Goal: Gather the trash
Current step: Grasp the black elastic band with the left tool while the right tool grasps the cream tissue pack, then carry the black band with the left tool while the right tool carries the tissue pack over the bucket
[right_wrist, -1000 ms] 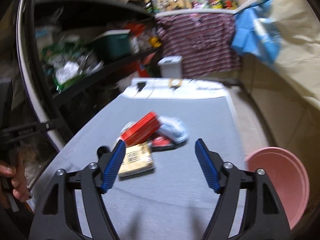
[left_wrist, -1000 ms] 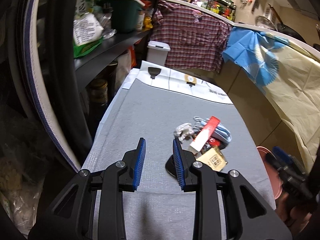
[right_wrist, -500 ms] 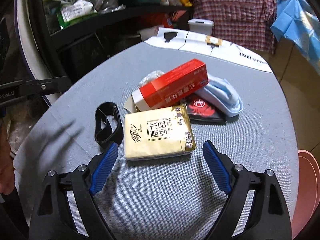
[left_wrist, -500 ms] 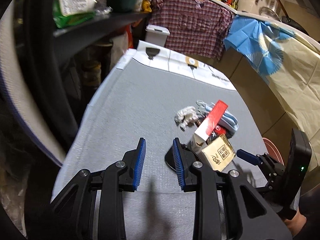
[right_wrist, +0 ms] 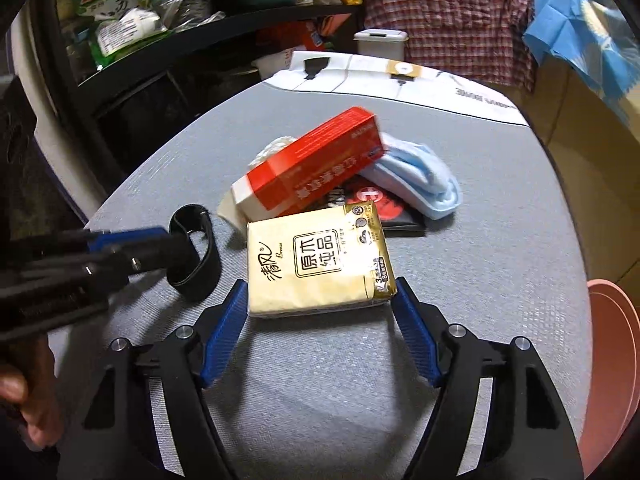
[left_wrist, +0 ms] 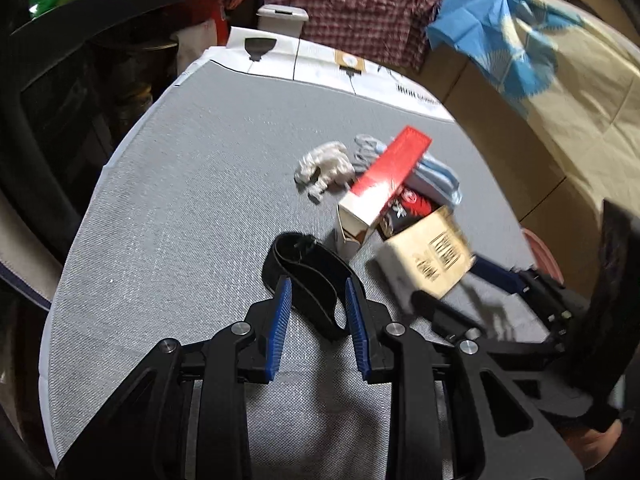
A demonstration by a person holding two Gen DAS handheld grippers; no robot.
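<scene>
Two tools: both low over a grey cloth-covered surface [left_wrist: 168, 216], each lined up on a piece of trash.
Trash pile: mid-surface. Red carton [right_wrist: 316, 164] leans on a blue face mask [right_wrist: 420, 180] and a black-red wrapper [right_wrist: 384, 208]; crumpled white wad [left_wrist: 324, 168] just behind.
Right tool [right_wrist: 320, 302]: jaws wide, just been closing; tissue pack [right_wrist: 320, 256] sits between the tips, pads at its near corners, w/ no clear squeeze yet.
Left tool [left_wrist: 316, 300]: jaws part open, steady, holding nothing; black elastic band [left_wrist: 308, 276] lies between and just past the tips.
Step, my read: first grabs, nothing collected yet.
Next move needs: right to close fully on the pack, then lift; left to drop a bit lower and pinch the band's rim.
Bin: pink tub [right_wrist: 616, 360] at surface's right edge, prob. the drop spot; cut off by frame.
Hard to see: left view blurred on the pack; the carton's print is unreadable.
</scene>
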